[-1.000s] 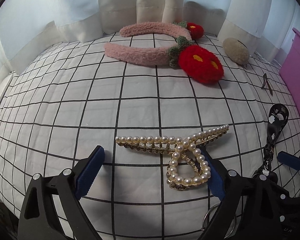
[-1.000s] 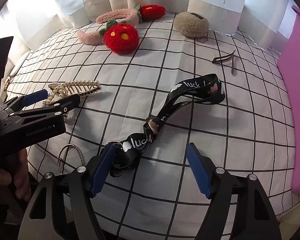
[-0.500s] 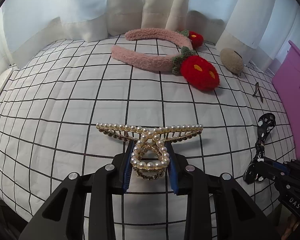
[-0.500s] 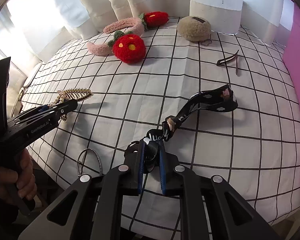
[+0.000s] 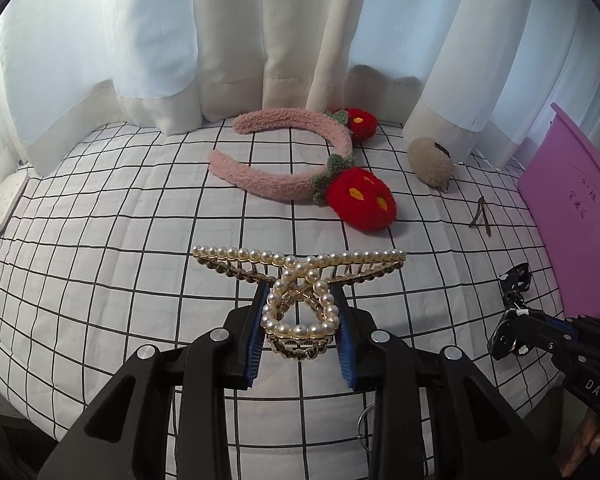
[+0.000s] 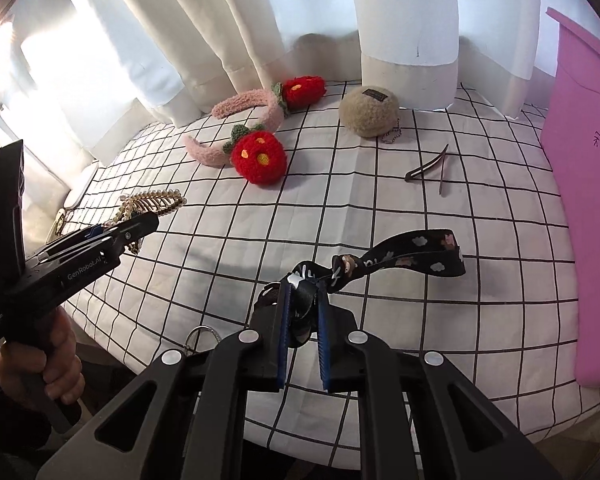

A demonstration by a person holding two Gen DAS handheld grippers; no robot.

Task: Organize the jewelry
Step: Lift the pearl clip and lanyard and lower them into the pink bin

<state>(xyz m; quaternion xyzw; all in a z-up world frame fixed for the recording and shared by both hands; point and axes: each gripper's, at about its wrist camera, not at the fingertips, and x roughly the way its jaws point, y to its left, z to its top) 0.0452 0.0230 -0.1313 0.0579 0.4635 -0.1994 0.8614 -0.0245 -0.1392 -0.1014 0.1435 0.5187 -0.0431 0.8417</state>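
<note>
My left gripper (image 5: 300, 304) is shut on a pearl hair claw (image 5: 298, 272) and holds it above the checked cloth; the claw also shows in the right wrist view (image 6: 152, 206). My right gripper (image 6: 302, 292) is shut on a black patterned lanyard strap (image 6: 412, 256), lifted off the cloth, its loop trailing right. A metal ring (image 6: 202, 334) hangs below it. The right gripper with the strap shows at the right edge of the left wrist view (image 5: 516, 316).
A pink fuzzy headband with red flowers (image 5: 284, 176), a beige fuzzy pouch (image 5: 430, 162) and a dark hair pin (image 5: 480, 218) lie on the cloth. A pink box (image 6: 584, 184) stands at the right. White curtains hang behind. A white object (image 5: 0, 204) lies far left.
Both grippers closed from open, the left on the pearl claw and the right on the lanyard. Both have since lifted their items off the cloth.
</note>
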